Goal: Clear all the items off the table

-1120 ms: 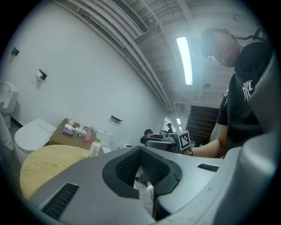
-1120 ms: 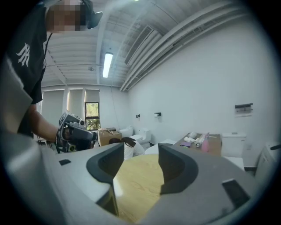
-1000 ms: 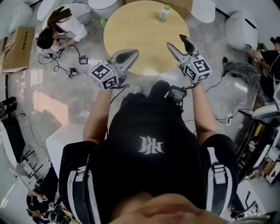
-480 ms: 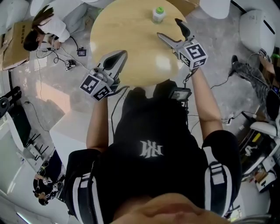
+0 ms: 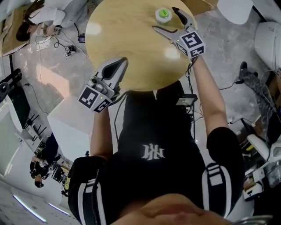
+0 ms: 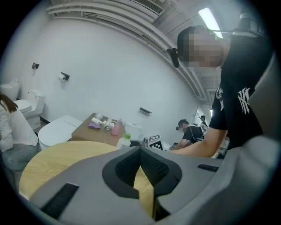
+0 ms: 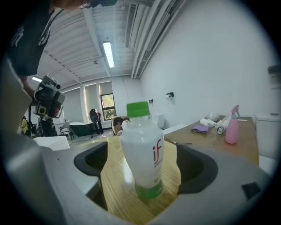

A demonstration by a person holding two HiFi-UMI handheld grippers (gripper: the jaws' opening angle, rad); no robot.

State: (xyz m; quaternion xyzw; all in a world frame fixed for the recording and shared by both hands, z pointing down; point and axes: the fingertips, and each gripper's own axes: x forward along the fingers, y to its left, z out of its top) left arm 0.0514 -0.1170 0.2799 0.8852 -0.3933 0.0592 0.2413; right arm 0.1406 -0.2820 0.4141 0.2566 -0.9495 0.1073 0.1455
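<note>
A white bottle [image 5: 163, 14] with a green cap stands upright on the round wooden table [image 5: 127, 35], near its far side. My right gripper [image 5: 166, 19] is open and its jaws have just been opening. In the right gripper view the bottle [image 7: 143, 149] stands between the two fingers with a gap on each side, so the right gripper [image 7: 140, 173] holds nothing. My left gripper [image 5: 117, 66] hangs over the table's near left edge, shut and empty. In the left gripper view its pads [image 6: 131, 169] meet at the tips, and the bottle [image 6: 124, 141] shows far behind them.
A brown side table [image 7: 239, 136] beyond carries a pink spray bottle [image 7: 231, 127], rolls and a purple cloth. A person [image 5: 39, 17] sits on the floor at the far left among cables. White toilets [image 5: 237, 9] stand around the table.
Both grippers moved forward over the table. The right one went down and out to the bottle, its jaws spreading wider until the bottle stood between them. The left one stayed shut.
</note>
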